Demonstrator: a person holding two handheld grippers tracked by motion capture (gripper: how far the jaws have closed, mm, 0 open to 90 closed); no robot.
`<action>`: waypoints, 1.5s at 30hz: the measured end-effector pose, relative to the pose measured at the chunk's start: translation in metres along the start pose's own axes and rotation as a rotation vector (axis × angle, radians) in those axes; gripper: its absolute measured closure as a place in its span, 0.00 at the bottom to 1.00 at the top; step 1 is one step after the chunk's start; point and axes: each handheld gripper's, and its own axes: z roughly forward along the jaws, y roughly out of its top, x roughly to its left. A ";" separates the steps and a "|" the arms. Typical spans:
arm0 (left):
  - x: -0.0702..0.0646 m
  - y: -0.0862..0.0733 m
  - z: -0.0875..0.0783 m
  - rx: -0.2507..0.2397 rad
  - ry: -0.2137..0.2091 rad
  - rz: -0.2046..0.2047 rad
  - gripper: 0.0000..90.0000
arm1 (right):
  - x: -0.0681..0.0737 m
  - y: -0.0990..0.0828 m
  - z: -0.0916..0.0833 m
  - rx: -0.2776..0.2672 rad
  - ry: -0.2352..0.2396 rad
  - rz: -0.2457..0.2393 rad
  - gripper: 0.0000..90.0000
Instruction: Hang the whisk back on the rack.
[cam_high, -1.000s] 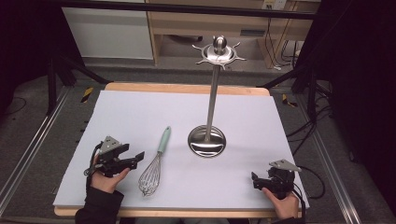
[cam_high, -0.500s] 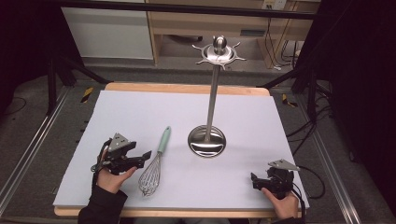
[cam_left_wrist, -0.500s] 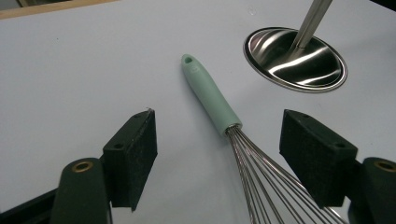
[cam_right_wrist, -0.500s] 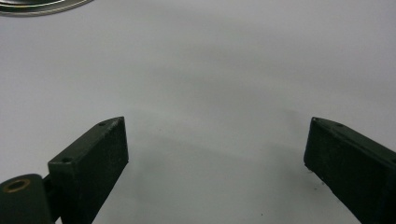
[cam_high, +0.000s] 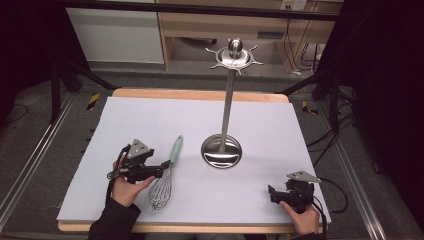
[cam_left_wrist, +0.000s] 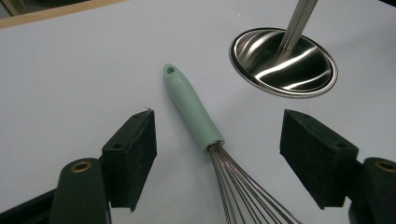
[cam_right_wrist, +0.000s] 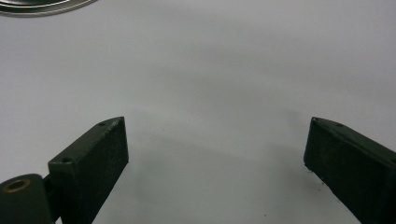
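- Whisk (cam_left_wrist: 198, 116): mint-green handle with a hanging hole, steel wires, lying flat near the table's (cam_high: 280, 125) front-left.
- Left gripper (cam_left_wrist: 217, 154): jaws wide, straddling it untouched.
- Right gripper (cam_right_wrist: 215, 158): jaws wide, empty.

Whisk (cam_left_wrist: 194, 109): mint-green handle, silver wires. Utensil stand (cam_high: 221, 150): polished steel. Table mat (cam_high: 280, 120): plain pale lavender-white. Gripper jaws: matte black.

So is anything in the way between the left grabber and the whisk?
No, nothing visible blocks it. The left gripper is open, and the whisk lies flat on the table between its two jaws, not yet touched. The metal stand sits beyond the handle's tip, off to the side.
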 end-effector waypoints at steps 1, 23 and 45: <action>0.000 0.000 0.000 0.000 0.000 0.000 0.29 | 0.000 0.000 0.000 0.000 0.000 0.000 0.08; 0.005 0.019 0.007 0.061 0.023 -0.004 0.29 | 0.005 0.001 0.001 0.007 -0.003 -0.037 0.08; 0.000 0.036 0.037 0.170 0.042 0.040 0.30 | 0.007 0.001 0.001 0.007 0.001 -0.045 0.08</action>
